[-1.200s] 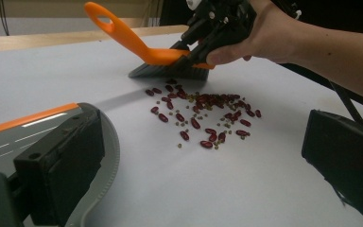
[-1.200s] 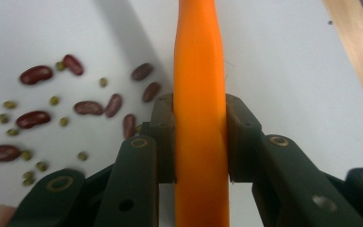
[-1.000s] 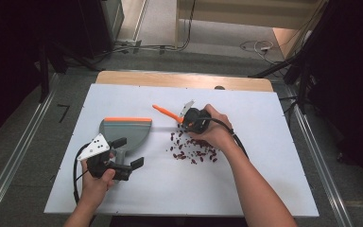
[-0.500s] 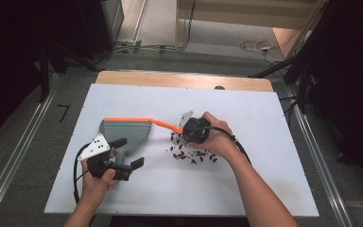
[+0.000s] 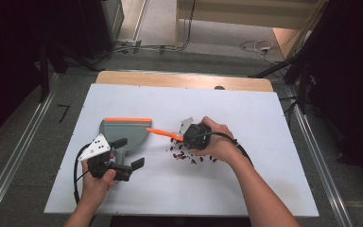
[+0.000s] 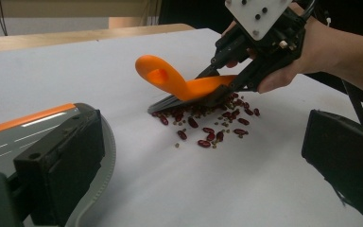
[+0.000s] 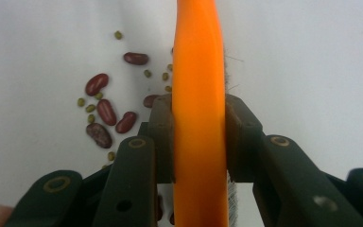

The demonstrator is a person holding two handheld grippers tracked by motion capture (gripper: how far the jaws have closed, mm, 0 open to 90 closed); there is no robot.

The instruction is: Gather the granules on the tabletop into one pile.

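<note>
Right tongs (image 7: 199, 137) clamped on orange brush (image 7: 198, 94)

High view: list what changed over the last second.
The right gripper, shut on the orange brush, moved left and toward the person, swinging the handle tip onto the dustpan edge. The beans shifted slightly left. The left gripper stayed put by the dustpan.

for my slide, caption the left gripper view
Right gripper sweeps red beans with an orange brush toward the dustpan.
</note>
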